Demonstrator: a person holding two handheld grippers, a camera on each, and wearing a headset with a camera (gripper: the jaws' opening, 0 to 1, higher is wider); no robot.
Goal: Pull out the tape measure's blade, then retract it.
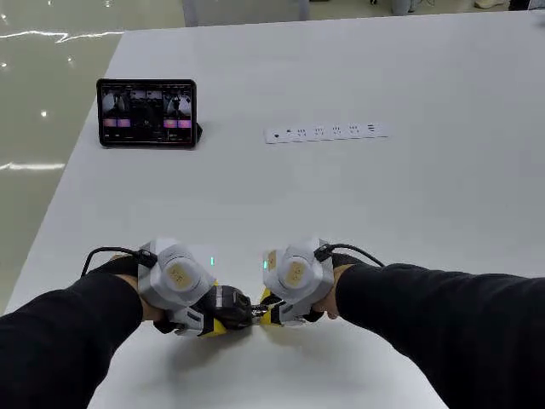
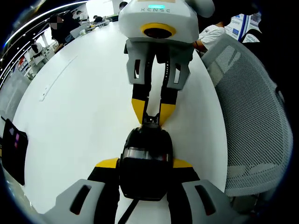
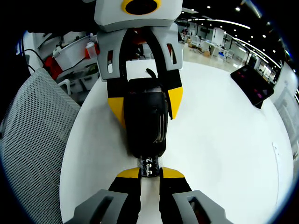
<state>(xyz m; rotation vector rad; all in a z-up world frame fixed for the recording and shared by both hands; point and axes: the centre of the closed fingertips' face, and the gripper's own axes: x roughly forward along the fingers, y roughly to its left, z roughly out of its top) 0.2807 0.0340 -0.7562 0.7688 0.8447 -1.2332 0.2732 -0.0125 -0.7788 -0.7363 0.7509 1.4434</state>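
A black tape measure (image 1: pixel 230 307) lies low over the white table (image 1: pixel 341 204), just in front of me. My left gripper (image 1: pixel 220 317) is shut on its case (image 2: pixel 145 161), yellow tips pressed to both sides. A short piece of the blade (image 3: pixel 148 166), with a printed 2 showing, sticks out of the case (image 3: pixel 147 119). My right gripper (image 3: pixel 149 173) is shut on that blade end, facing the left one nose to nose (image 1: pixel 265 313). In the left gripper view the right gripper (image 2: pixel 152 112) pinches the tab right at the case mouth.
A dark tablet (image 1: pixel 146 112) stands propped at the far left, and a white power strip (image 1: pixel 326 132) lies at mid-table further back. A grey mesh chair (image 2: pixel 252 116) sits close to the near table edge behind the grippers.
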